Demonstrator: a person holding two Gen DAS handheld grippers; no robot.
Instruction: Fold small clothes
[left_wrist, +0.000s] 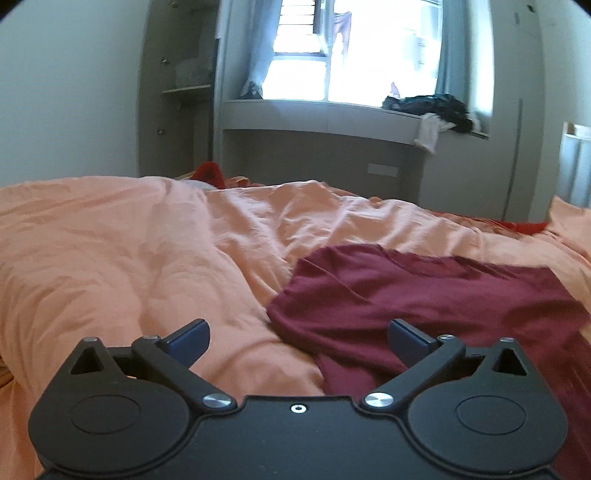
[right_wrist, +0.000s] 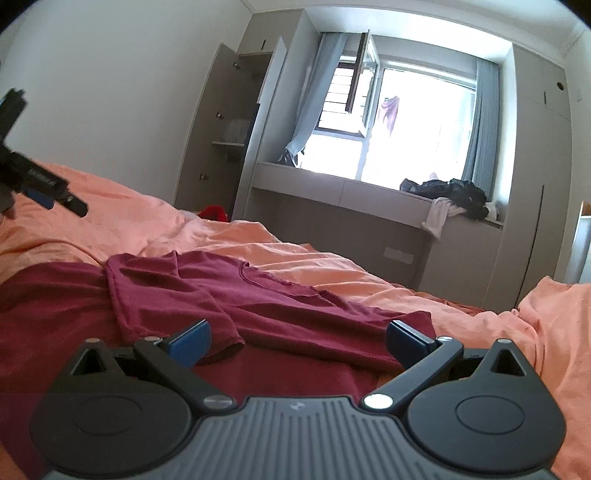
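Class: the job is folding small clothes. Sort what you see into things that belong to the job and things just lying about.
Belongs to the job:
maroon T-shirt
left gripper
right gripper

Lying about:
orange duvet
dark clothes pile on the window ledge
red cloth

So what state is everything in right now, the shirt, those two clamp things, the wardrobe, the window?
Maroon T-shirt: lying on the bed, one sleeve folded in over the body, held by nothing.
Left gripper: fingers wide open, empty.
Right gripper: fingers wide open, empty, hanging over the shirt.
Orange duvet: rumpled.
Wardrobe door: open.
Window sash: swung open.
Dark clothes pile: unfolded, heaped on the window ledge.
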